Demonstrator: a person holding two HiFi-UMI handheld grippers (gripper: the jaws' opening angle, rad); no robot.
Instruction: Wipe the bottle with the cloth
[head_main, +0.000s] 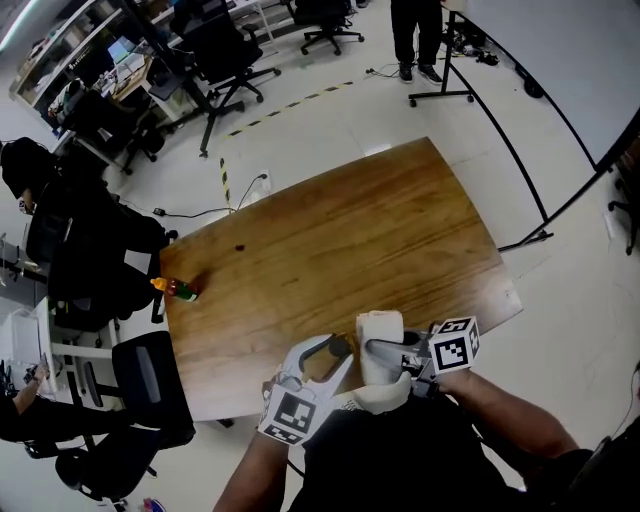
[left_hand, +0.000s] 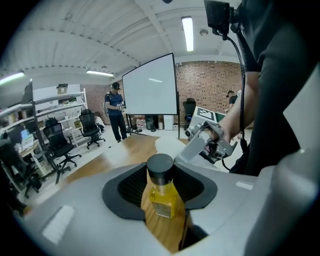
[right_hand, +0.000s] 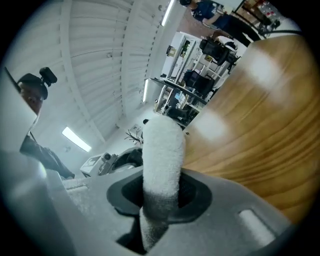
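At the far left of the table (head_main: 350, 230) a small orange-capped bottle (head_main: 178, 289) lies on its side, well away from the work and unlikely to interfere. Over the table's near edge, the left tongs (head_main: 325, 360) pinch the bottle (left_hand: 163, 197) of yellow liquid, with its black cap (left_hand: 160, 169) and shoulder sticking out past the pads. The main risk seems to lie here: the bottle looks smooth, and a sideways push from the wipe could twist it in the pads or squeeze it out. It would then drop onto the table's near edge or past it to the floor. With so little of the bottle exposed, much of its surface may also go unwiped unless it is re-gripped, which invites another slip. Just to the right, also over the table's near edge, the white cloth (right_hand: 161, 160) stands up as a folded strip. The right tongs (head_main: 385, 352) are pressed onto its lower part. A hard drag against the cap could pull the cloth free, or the two tongs could knock together.
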